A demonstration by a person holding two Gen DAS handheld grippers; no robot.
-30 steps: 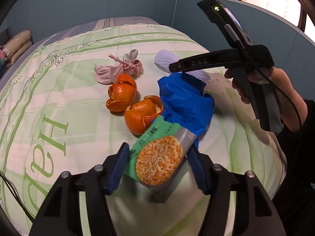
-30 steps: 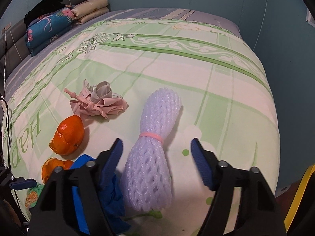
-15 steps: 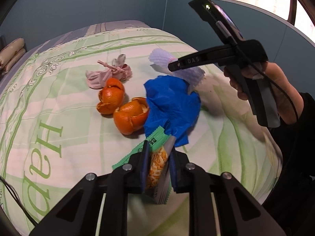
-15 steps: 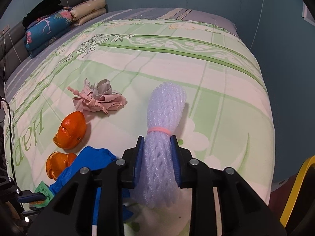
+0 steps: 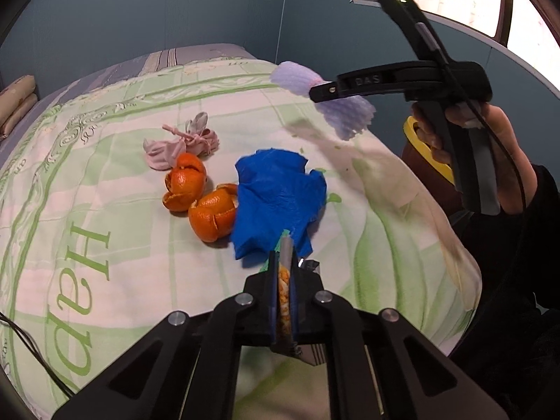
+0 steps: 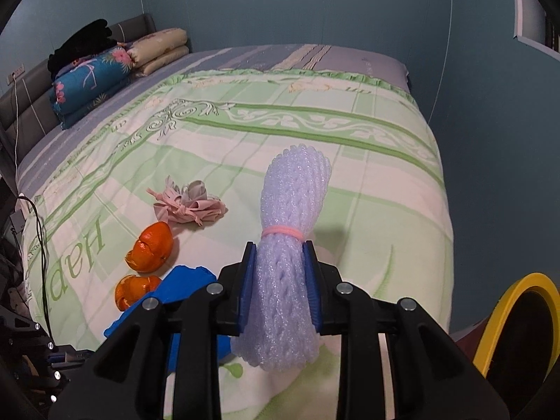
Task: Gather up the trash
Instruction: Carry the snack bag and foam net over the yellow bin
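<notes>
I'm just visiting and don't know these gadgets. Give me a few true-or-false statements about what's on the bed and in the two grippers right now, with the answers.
1. The right gripper is shut on the white foam net bundle. True.
2. The left gripper is empty. False: it pinches a snack wrapper between its fingers.
3. Two orange peels lie on the bedspread beside a blue plastic bag. True.
4. The pink cloth scrap lies on top of the blue bag. False: it lies apart from it, on the bedspread beyond the peels.
5. A pink band is wrapped around the foam net. True.
</notes>
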